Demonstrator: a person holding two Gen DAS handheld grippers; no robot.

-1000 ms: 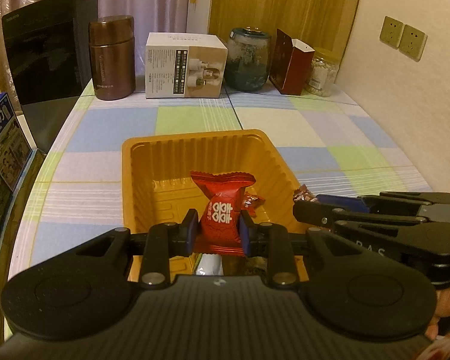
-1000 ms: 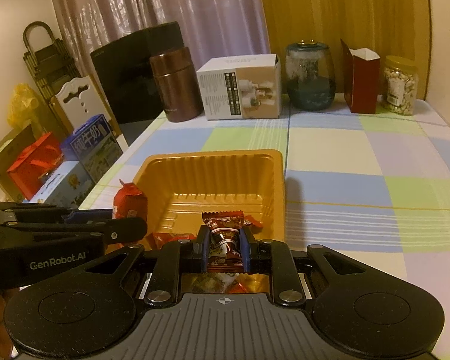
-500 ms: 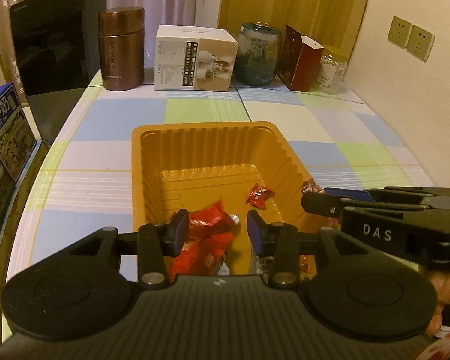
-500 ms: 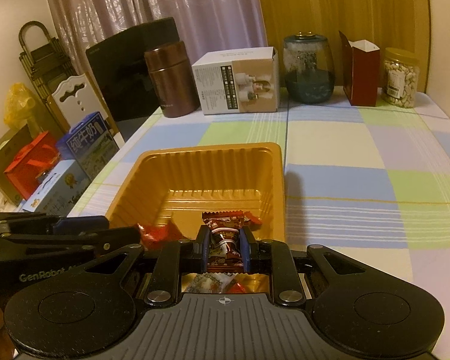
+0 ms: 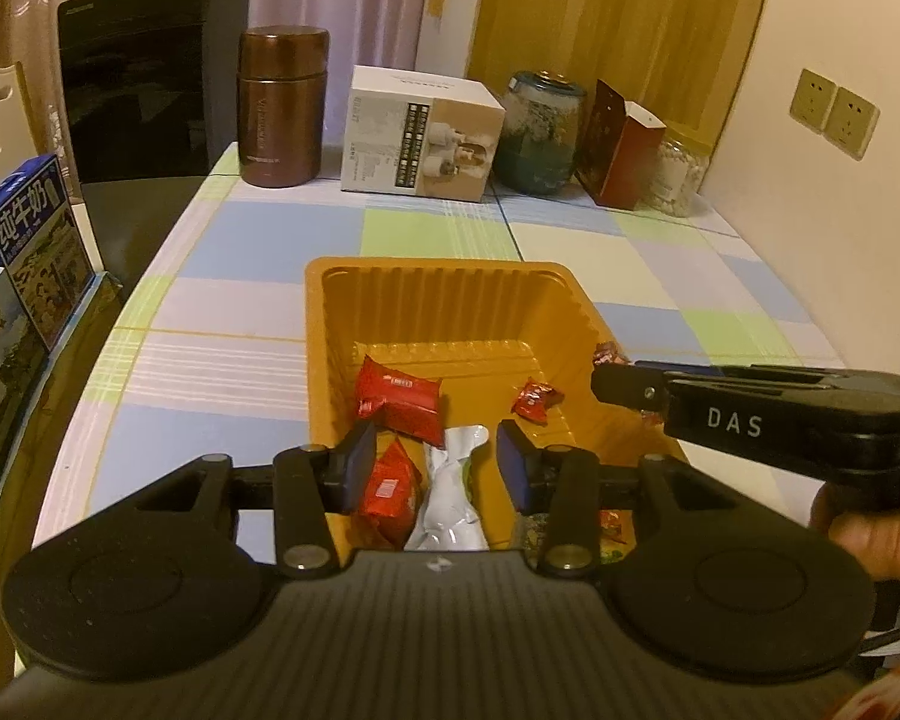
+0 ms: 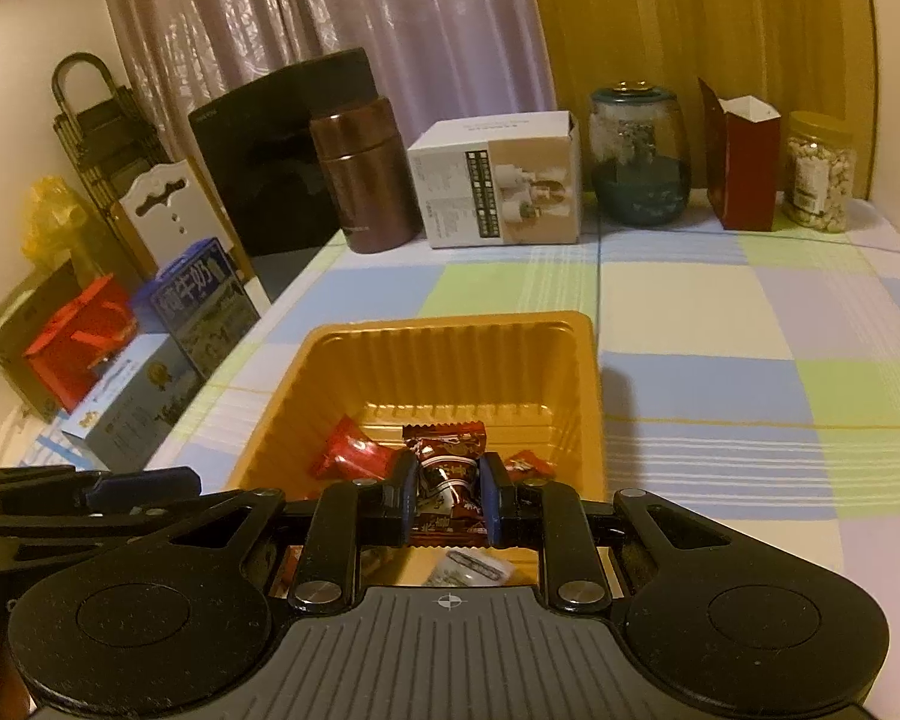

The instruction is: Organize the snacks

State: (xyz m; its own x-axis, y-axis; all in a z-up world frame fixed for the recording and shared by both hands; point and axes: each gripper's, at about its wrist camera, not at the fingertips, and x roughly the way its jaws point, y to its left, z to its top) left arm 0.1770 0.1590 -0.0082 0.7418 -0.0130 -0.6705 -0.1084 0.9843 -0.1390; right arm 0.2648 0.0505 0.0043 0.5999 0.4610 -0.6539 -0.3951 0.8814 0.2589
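- The left gripper [image 5: 433, 468] has let go: a second ago it pinched a red snack packet, and now its jaws are opening with nothing pressed between the pads.
- That red packet [image 5: 399, 399] has dropped into the orange tray [image 5: 438, 276] and lies flat on the floor at about ten o'clock from the tray's middle, just ahead of the left pad.
- Under the open jaws sit another red packet [image 5: 390, 495] and a white wrapper [image 5: 450, 492], both in the tray at the six o'clock end.
- A small red candy [image 5: 534, 399] rests at about two o'clock on the tray floor, apart from the rest.
- Over on the right, no change: the right gripper [image 6: 448, 501] stays clenched on a dark brown candy [image 6: 447, 468], poised over the tray's near end.
- From the left camera, that right gripper comes in from three o'clock, its tip just over the tray's right rim, with the person's hand [image 5: 870, 540] behind it.
- What it means: one more snack is filed in the tray, and the left side is free to fetch another.
- By my reading, the brown candy goes in next; it hangs over the tray, so a simple release should land it inside.
- The checked tablecloth [image 6: 720, 312] around the tray shows no loose snacks in these views.
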